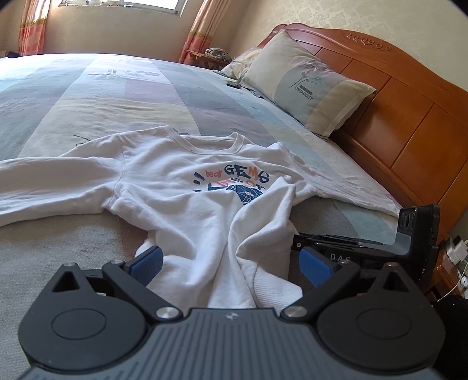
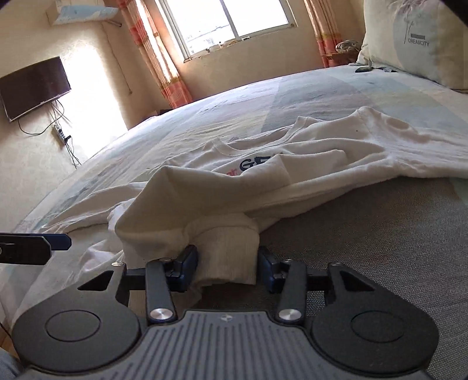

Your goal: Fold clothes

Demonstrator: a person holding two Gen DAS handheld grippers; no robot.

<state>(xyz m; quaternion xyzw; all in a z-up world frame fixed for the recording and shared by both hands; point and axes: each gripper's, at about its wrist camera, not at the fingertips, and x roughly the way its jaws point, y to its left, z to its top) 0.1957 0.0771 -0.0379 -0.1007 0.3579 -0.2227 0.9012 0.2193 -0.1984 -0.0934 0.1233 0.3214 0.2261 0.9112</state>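
While the white sweatshirt (image 1: 181, 187) sprawls printed side up across the bed (image 1: 87, 96), its neckline points away toward the far side and its sleeves run out left and right, so the long axis lies crosswise. One sleeve is flopped back over the chest, its ribbed cuff (image 2: 228, 251) near the front edge. Pillow (image 1: 304, 84) leans on the wooden headboard (image 1: 409, 122), well apart from the shirt; a small dark object (image 1: 233, 84) lies beside the pillow. Window (image 2: 228, 20), curtains (image 2: 155, 52) and a wall television (image 2: 32, 87) sit beyond.

Left gripper (image 1: 231, 263): jaws spread wide around the hem, pads clear of the cloth, gripping nothing. Right gripper (image 2: 228, 263): jaws bracket the cuff, left pad against it; whether they pinch, I cannot tell.
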